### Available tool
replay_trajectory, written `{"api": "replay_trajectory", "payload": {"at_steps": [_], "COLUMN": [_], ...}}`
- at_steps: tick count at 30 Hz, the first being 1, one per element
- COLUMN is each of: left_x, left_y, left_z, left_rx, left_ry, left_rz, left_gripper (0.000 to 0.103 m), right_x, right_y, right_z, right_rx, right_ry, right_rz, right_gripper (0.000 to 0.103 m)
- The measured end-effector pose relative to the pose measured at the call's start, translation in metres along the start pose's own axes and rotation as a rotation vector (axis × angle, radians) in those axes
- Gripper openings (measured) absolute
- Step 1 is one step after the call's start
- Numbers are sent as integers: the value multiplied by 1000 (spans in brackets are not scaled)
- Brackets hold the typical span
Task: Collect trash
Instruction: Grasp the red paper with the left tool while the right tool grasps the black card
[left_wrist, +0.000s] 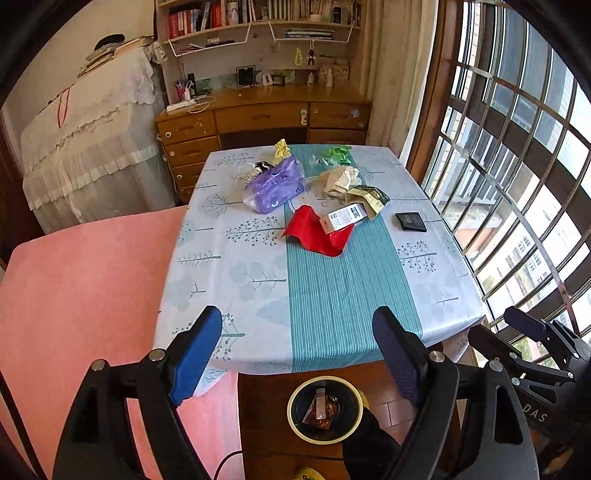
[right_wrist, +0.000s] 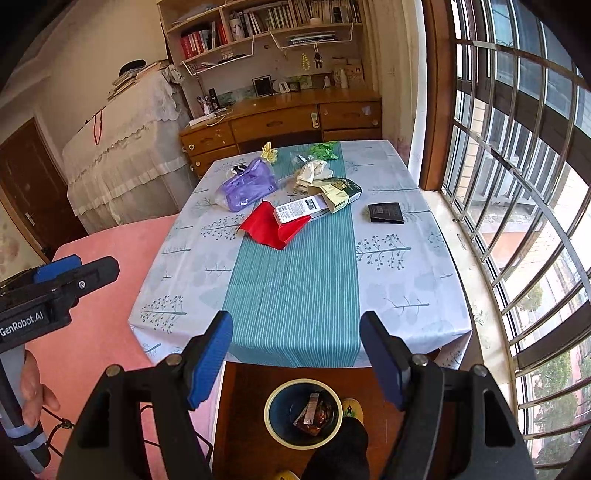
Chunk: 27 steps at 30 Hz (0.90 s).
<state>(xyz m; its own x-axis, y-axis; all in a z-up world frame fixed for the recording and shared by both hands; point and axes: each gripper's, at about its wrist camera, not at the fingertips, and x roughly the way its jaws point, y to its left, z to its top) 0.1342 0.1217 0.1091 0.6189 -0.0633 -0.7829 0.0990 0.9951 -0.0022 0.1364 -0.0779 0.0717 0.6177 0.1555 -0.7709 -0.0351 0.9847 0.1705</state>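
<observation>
Crumpled red glossy sheet (left_wrist: 317, 232) and white printed carton (left_wrist: 345, 217) lie touching on the cloth-covered desk (left_wrist: 258, 295). Left gripper (left_wrist: 299, 354) and right gripper (right_wrist: 295, 354) tilt downward, jaws wide and empty.

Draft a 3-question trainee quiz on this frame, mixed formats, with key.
1. True or false: the left gripper is holding a piece of trash.
2. Multiple choice: where is the bin? A) on the table B) on the floor below the table's near edge C) on the desk
3. Fill in: the white barcoded box lies partly on a ____ wrapper.

Key
1. False; both it and the right gripper are open and empty.
2. B; a brown wrapper is already inside.
3. Red.
</observation>
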Motion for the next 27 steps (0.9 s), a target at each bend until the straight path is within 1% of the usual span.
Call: {"api": "replay_trajectory", "payload": {"at_steps": [2, 3, 5, 8, 10, 13, 15, 17, 19, 23, 25, 27], "left_x": [25, 37, 69, 129, 176, 247, 281, 305, 322, 351, 364, 376], "left_y": [-6, -10, -17, -24, -25, -21, -19, -20, -23, -41, -49, -52], "left_z": [14, 20, 35, 59, 72, 88, 97, 104, 109, 114, 110, 107], "left_rx": [19, 27, 42, 47, 27, -23, -39, -42, -21, 72, 103, 127], "left_ry": [24, 35, 64, 153, 240, 359, 398, 421, 444, 513, 561, 591], "left_rz": [-5, -10, -20, -35, -46, -43, -27, -16, -19, -43, -51, -16], "left_gripper": [99, 101, 101, 101, 101, 101, 101, 101, 101, 101, 102, 102], "right_x": [21, 34, 59, 100, 125, 161, 185, 205, 222, 247, 257, 264], "right_y": [-10, -16, -29, -54, -71, -95, -110, -121, -132, -149, -154, -158], "right_z": [12, 20, 34, 58, 73, 94, 106, 116, 125, 138, 143, 147], "right_rx": [-1, 3, 12, 24, 25, 20, 18, 11, 10, 35, 46, 46], "right_ry": [21, 34, 62, 113, 135, 168, 198, 222, 234, 264, 279, 285], "right_rz": [6, 12, 27, 37, 44, 39, 37, 31, 27, 27, 29, 28], "right_gripper": [72, 72, 72, 72, 72, 72, 72, 72, 72, 72, 72, 72]}}
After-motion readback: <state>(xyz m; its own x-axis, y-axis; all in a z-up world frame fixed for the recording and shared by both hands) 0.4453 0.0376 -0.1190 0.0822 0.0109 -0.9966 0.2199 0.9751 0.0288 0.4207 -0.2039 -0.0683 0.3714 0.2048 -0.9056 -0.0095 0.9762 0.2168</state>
